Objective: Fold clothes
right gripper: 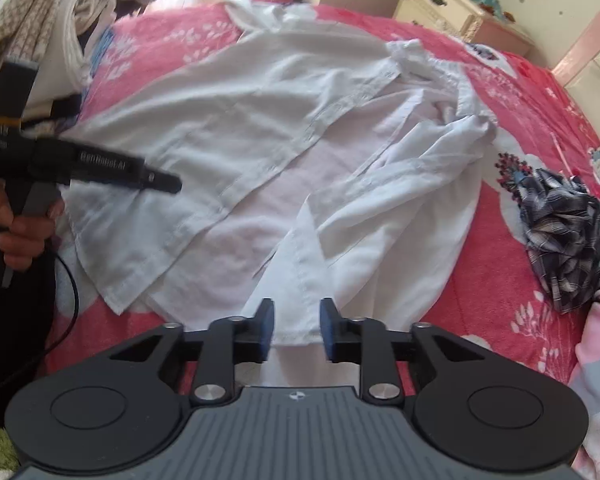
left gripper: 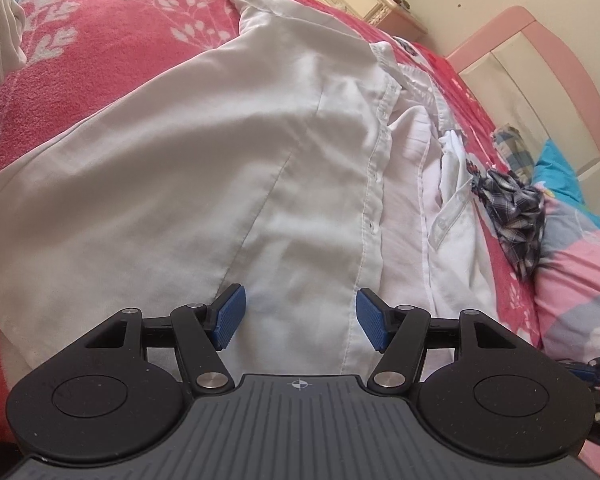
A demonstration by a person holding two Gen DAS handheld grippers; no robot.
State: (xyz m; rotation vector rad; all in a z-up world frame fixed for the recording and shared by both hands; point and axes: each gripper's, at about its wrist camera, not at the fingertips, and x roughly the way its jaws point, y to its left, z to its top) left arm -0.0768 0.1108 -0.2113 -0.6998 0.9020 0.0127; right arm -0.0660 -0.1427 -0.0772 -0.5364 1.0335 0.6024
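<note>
A white button-up shirt (left gripper: 220,180) (right gripper: 240,120) lies spread out on the pink flowered bedspread (left gripper: 100,40) (right gripper: 500,300), front up. One front panel lies flat and the other (right gripper: 380,220) is rumpled and partly folded back. My left gripper (left gripper: 300,316) hovers open over the flat panel, close to the button placket (left gripper: 374,200), with nothing between its pads. My right gripper (right gripper: 296,330) is at the shirt's bottom hem, jaws apart. A strip of hem lies between the pads, and they do not press on it.
A crumpled plaid garment (left gripper: 516,216) (right gripper: 564,232) sits on the bed to the right of the shirt. A pile of clothes (right gripper: 40,20) lies at the left. A cream nightstand (right gripper: 440,4) and pink headboard (left gripper: 540,40) stand beyond. A hand (right gripper: 24,220) holds the left tool.
</note>
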